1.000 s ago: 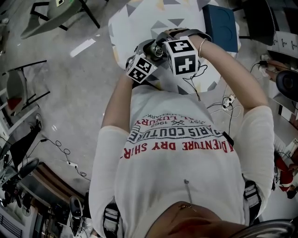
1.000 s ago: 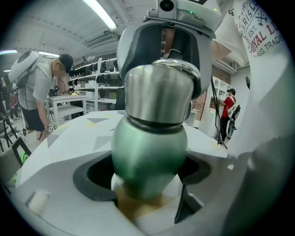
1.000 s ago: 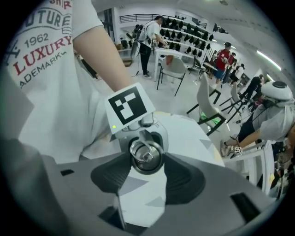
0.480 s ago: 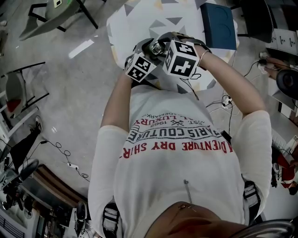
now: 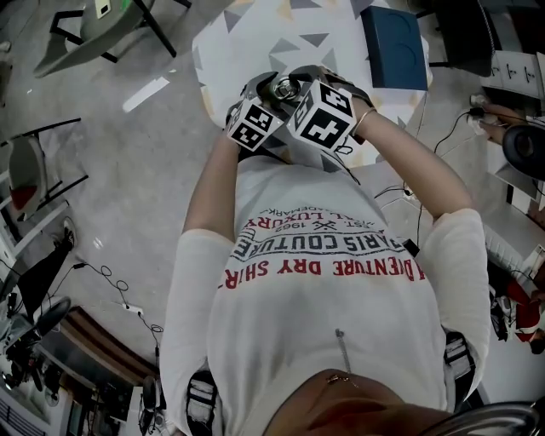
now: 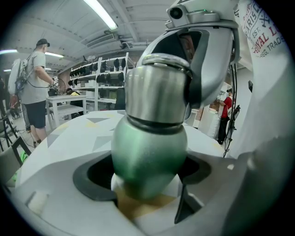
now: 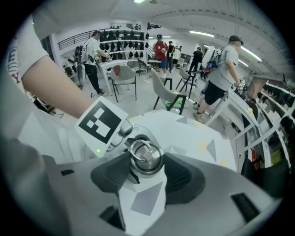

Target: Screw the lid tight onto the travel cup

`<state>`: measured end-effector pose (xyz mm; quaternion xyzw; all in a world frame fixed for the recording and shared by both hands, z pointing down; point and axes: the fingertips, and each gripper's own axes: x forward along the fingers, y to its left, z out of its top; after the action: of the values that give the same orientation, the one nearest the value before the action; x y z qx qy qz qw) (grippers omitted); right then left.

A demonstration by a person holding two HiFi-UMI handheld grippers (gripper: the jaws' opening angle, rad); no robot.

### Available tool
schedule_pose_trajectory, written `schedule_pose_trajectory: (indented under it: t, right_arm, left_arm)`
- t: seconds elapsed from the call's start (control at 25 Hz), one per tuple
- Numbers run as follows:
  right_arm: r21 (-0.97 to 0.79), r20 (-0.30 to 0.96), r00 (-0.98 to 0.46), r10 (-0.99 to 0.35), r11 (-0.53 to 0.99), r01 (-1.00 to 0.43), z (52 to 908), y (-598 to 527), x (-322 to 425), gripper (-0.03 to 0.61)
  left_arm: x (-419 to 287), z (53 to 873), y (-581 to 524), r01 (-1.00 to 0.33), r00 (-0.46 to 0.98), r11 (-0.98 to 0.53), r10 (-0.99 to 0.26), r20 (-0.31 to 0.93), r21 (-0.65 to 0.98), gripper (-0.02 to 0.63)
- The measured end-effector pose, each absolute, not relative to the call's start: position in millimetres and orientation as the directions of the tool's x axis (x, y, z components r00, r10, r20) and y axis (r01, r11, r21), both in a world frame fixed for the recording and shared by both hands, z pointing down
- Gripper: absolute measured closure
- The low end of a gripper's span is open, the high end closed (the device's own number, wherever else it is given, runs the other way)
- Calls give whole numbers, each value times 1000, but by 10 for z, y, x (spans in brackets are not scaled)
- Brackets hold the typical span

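1. The left gripper (image 6: 145, 177) holds the green travel cup (image 6: 150, 147) by its round body, with one jaw tight on each side.
2. The right gripper (image 7: 147, 175) grips the shiny lid (image 7: 145, 156) between its jaws.
3. The lid sits on top of the cup.
4. The cup is up in the air, over the near edge of the tabletop (image 5: 255, 34).

A large indoor workshop or robotics lab hall. Long strip lights (image 6: 103, 14) run along a bare white ceiling at eleven o'clock in the left gripper view. In the right gripper view, open shelving racks (image 7: 122, 39) stocked with dark gear stand at eleven o'clock. A white work table (image 6: 67, 97), grey chairs (image 7: 124, 76) and several people (image 7: 223, 69) wearing backpacks fill the room. In the head view, loose cables (image 5: 119, 285) trail over the grey floor (image 5: 128, 170) at nine o'clock.
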<state>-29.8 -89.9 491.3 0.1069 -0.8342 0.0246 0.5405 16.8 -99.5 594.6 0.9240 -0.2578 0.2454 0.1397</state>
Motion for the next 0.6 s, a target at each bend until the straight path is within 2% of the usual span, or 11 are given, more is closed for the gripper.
schedule_pose_trajectory:
  t: [0.04, 0.12, 0.2, 0.4, 0.6]
  right_arm:
    - [61, 907, -402, -127, 983, -174, 4913, -877, -291, 342]
    - [31, 905, -421, -59, 997, -73, 4905, -796, -277, 296]
    - [21, 904, -427, -2, 999, 41, 4879, -740, -254, 288]
    - [40, 893, -447, 58, 978, 205, 4798, -854, -268, 287]
    - [52, 887, -432, 164, 894, 446, 4735, -835, -303, 287]
  left_arm:
    - [170, 5943, -994, -545, 747, -828, -407, 526, 132, 216]
    - [171, 5938, -989, -545, 747, -828, -408, 525, 133, 216]
    - [169, 5937, -989, -546, 747, -828, -409, 524, 132, 216]
    - [169, 5934, -995, -544, 748, -829, -409, 523, 131, 216]
    - [169, 5926, -995, -541, 750, -830, -404, 524, 136, 215]
